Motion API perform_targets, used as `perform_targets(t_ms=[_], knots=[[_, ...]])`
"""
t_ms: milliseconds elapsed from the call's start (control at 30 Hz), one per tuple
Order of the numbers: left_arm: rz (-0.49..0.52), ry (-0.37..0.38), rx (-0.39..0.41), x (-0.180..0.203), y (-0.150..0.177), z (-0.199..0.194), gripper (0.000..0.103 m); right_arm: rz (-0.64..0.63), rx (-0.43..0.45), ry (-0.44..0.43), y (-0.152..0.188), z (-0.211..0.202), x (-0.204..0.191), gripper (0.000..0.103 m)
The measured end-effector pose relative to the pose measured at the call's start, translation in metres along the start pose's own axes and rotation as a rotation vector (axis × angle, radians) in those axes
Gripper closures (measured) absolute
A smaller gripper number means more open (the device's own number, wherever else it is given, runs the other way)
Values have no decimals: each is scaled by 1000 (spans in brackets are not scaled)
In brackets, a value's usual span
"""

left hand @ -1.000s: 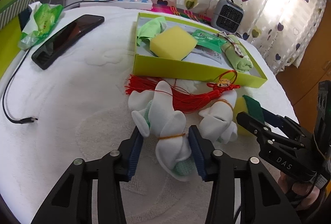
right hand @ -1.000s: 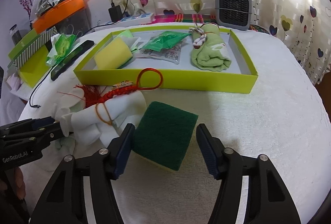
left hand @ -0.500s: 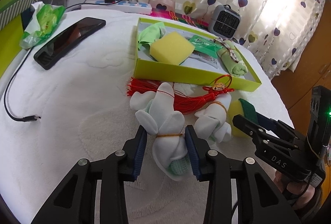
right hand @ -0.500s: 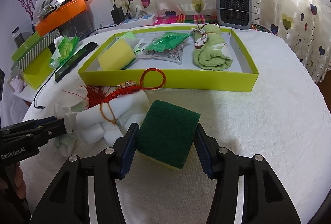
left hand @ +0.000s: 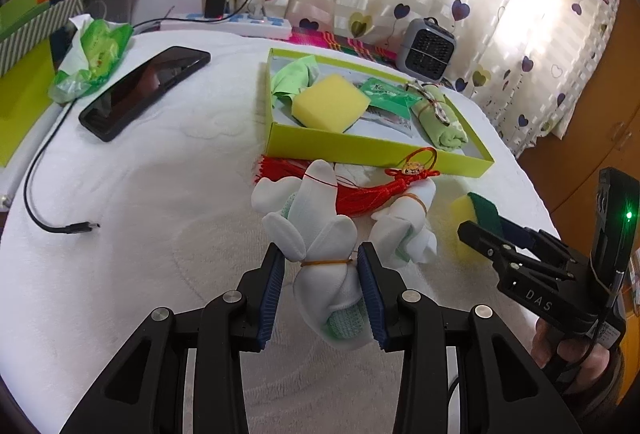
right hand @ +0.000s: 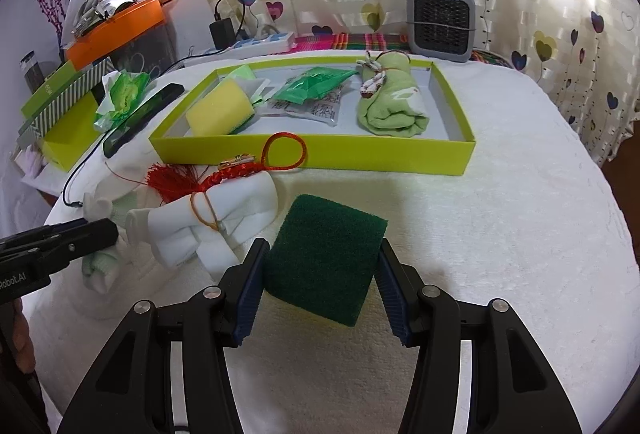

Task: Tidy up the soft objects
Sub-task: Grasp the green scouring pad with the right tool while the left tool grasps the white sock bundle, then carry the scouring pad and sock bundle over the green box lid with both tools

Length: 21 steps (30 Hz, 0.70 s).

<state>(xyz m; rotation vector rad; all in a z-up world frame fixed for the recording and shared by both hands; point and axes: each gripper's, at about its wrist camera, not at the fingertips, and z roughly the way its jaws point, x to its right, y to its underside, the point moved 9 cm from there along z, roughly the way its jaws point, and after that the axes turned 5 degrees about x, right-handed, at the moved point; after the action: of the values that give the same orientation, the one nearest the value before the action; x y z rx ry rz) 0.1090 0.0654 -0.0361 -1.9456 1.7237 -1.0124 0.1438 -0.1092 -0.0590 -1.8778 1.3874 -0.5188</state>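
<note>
At the bottom centre of the left wrist view the left gripper (left hand: 322, 266) is clamped on one white sock bundle (left hand: 320, 234) tied with an orange band, its long axis running up the frame away from the camera; at the bottom centre of the right wrist view the right gripper (right hand: 319, 266) squeezes one green-topped scouring sponge (right hand: 326, 258), its flat green face up. A second white sock bundle (right hand: 212, 218) lies crosswise at centre left with one red tassel knot (right hand: 240, 169) draped over it. Farther up, one lime tray (right hand: 312, 153) holds one yellow sponge (right hand: 220, 109), two green packets (right hand: 312, 81) and one rolled green towel (right hand: 394, 105) pointing away.
</note>
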Motion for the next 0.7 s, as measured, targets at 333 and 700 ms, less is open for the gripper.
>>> perform_targets(t_ms=[333,700], knots=[[-9,-20,-1,-10,9,-9,67,-8,9,14,5,-11,3,49],[-53,-88,23,-42,16,-27,67,9,17,36,12,-23,14,49]])
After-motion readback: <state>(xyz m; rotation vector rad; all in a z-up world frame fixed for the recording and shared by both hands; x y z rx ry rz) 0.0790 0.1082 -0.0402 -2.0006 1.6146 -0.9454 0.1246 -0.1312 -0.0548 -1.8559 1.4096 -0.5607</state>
